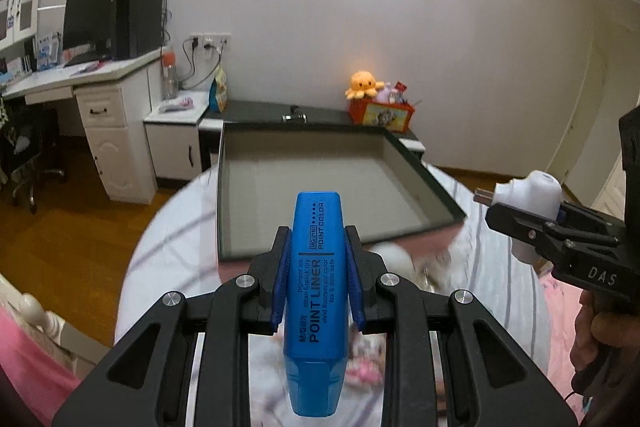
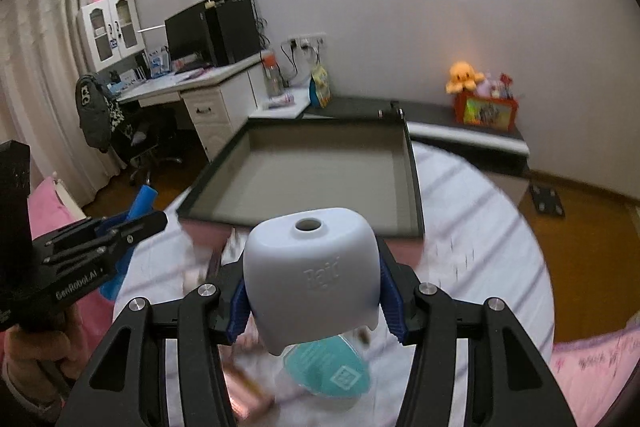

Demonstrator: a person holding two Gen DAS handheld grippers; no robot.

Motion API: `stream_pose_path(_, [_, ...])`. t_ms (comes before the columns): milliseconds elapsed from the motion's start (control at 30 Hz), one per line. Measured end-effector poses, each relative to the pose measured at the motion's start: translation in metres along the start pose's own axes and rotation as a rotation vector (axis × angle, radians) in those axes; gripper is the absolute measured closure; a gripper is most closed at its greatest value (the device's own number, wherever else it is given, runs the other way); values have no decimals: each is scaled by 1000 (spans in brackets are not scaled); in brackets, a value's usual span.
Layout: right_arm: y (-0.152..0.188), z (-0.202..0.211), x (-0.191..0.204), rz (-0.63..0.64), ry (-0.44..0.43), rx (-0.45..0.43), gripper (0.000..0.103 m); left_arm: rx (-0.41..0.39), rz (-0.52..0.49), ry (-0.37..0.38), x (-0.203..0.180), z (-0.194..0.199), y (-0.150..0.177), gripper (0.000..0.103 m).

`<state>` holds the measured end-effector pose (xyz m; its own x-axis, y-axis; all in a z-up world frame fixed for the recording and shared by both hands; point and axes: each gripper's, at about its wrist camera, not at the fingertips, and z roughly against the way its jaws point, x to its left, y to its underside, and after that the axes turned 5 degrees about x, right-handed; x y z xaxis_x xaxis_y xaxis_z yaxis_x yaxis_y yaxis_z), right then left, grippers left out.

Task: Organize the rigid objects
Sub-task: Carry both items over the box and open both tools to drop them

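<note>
Both my grippers were loaded, the left gripper [image 1: 318, 267] pinching the blue highlighter [image 1: 314, 303] with its long axis pointing ahead, the right gripper [image 2: 314, 301] clamping the white plug-in device [image 2: 312, 275], and the grey tray [image 1: 320, 187] lay straight ahead of each, seemingly nearer the left.

Two grippers: the left gripper [image 1: 317, 259] and the right gripper [image 2: 314, 301]. One blue highlighter [image 1: 314, 291], one white plug-in device [image 2: 312, 275], one shallow grey tray [image 1: 320, 179], one orange octopus plush [image 1: 363, 83].
</note>
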<state>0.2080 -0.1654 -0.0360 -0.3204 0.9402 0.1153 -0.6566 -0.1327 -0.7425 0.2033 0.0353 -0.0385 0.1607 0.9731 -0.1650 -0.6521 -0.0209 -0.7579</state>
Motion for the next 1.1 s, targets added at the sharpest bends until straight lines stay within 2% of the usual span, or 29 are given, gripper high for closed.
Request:
stream_pose_path(133, [-30, -23, -5, 2, -2, -11, 48, -14, 13, 2, 4, -17, -23, 78])
stream_pose_path(267, [-45, -52, -11, -14, 3, 15, 48, -10, 22, -8, 8, -38, -41, 78])
stream_pose_path(533, [-47, -99, -26, -38, 17, 90, 48, 35, 22, -33, 9, -86, -56, 78])
stream_pose_path(900, [-45, -132, -37, -67, 45, 160, 48, 117, 23, -77, 8, -127, -54, 75])
stream_pose_path(933, [-44, -132, -38, -72, 45, 160, 47, 118, 23, -80, 9, -127, -54, 70])
stream_pose_path(967, [-44, -132, -38, -75, 44, 158, 41, 118, 24, -84, 8, -126, -53, 63])
stream_pose_path(1000, [-43, -130, -39, -80, 45, 156, 34, 111, 26, -97, 8, -123, -53, 43])
stream_pose_path(1033, [-43, -129, -39, -84, 48, 150, 18, 103, 28, -109, 7, -121, -52, 19])
stream_pose_path(1100, [-43, -123, -38, -87, 47, 138, 17, 64, 37, -143, 8, -110, -52, 3])
